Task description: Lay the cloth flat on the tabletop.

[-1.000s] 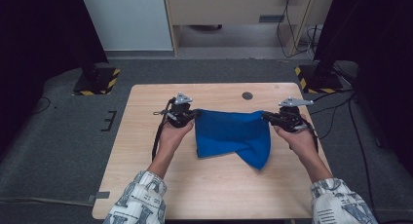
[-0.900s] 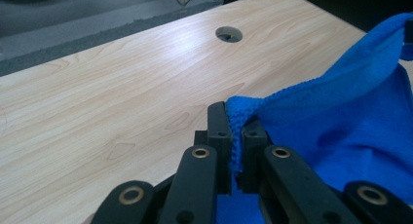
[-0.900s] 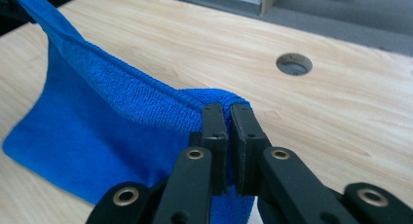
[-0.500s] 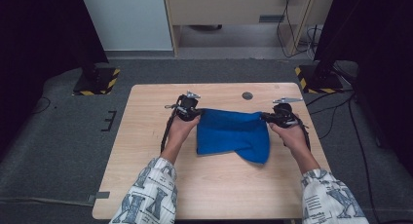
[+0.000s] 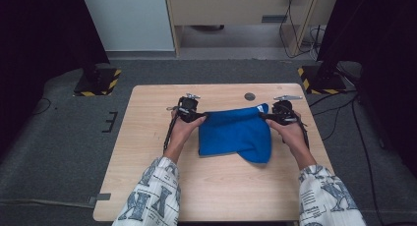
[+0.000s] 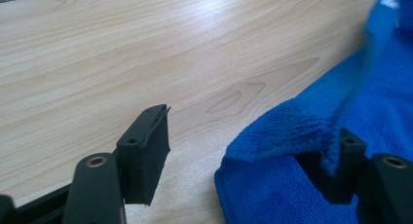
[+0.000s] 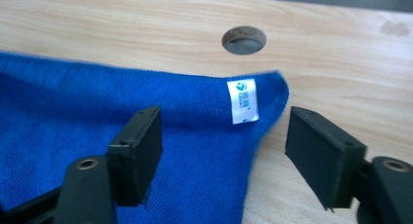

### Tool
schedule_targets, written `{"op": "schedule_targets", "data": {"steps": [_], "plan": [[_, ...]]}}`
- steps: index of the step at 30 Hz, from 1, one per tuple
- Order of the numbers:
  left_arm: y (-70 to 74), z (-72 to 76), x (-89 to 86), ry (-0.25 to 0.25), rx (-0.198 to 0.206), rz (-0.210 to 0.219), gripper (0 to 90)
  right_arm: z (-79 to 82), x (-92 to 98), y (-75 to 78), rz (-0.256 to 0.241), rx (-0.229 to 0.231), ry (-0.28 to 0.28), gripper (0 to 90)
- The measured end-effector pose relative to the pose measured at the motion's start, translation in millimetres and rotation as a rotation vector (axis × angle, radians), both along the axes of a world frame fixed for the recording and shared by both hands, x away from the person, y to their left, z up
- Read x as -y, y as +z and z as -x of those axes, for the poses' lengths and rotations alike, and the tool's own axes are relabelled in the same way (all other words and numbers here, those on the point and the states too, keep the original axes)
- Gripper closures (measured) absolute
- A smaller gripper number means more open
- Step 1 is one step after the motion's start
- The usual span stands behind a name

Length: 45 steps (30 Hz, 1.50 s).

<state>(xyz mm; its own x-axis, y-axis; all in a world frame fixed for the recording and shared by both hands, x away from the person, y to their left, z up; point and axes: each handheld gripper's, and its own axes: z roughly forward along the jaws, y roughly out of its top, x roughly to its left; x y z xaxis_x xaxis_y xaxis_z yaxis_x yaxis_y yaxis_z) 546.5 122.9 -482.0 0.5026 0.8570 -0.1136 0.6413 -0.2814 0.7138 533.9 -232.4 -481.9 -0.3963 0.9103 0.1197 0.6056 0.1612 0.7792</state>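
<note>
Jaws of both grippers now stand apart, where a second ago they pinched the blue cloth (image 5: 236,132). It lies folded on the table (image 5: 147,137) between the left gripper (image 5: 189,109) and right gripper (image 5: 281,113), so the fold seems finished.

cloth (image 5: 236,133) lies flat on the counter (image 5: 147,137), about mid-width, nearer the far edge than the near one. left gripper (image 5: 193,113) at the cloth's far-left corner, right gripper (image 5: 275,114) at its far-right corner, cloth between them. round hole (image 5: 250,96) in the counter sits behind the cloth, toward its right end. label (image 7: 242,101) sits on the cloth's far-right corner, between the right gripper's fingers (image 7: 139,151).
</note>
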Motion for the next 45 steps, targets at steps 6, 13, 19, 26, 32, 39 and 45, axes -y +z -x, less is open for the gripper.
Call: {"op": "schedule_targets", "data": {"steps": [6,13,19,26,32,39,45], "plan": [[-2.9,3.5,0.4,-0.032,0.007,-0.036,26.2,8.5,0.8,1.0,0.004,0.002,0.021,25.9],[-17.6,11.1,-5.2,-0.029,0.01,-0.047,25.3,24.0,-0.3,-5.4,0.024,0.006,0.07,38.4],[-16.5,15.2,-12.1,-0.034,0.035,0.047,24.8,42.1,-7.1,-11.3,0.029,0.024,0.132,57.0],[-13.0,17.7,-5.1,-0.043,0.085,0.045,21.8,48.7,-16.1,-27.3,0.082,-0.004,0.165,69.0],[-7.3,10.9,-5.6,-0.017,0.088,0.072,22.4,49.5,-15.8,-41.3,0.122,-0.042,0.152,69.8],[-7.2,3.4,-10.8,0.004,0.082,0.092,22.9,58.6,-8.7,-48.5,0.122,-0.042,0.147,71.0],[-3.3,-1.5,-19.5,0.023,0.08,0.091,22.7,66.9,0.0,-49.3,0.111,-0.041,0.125,71.9]]}}
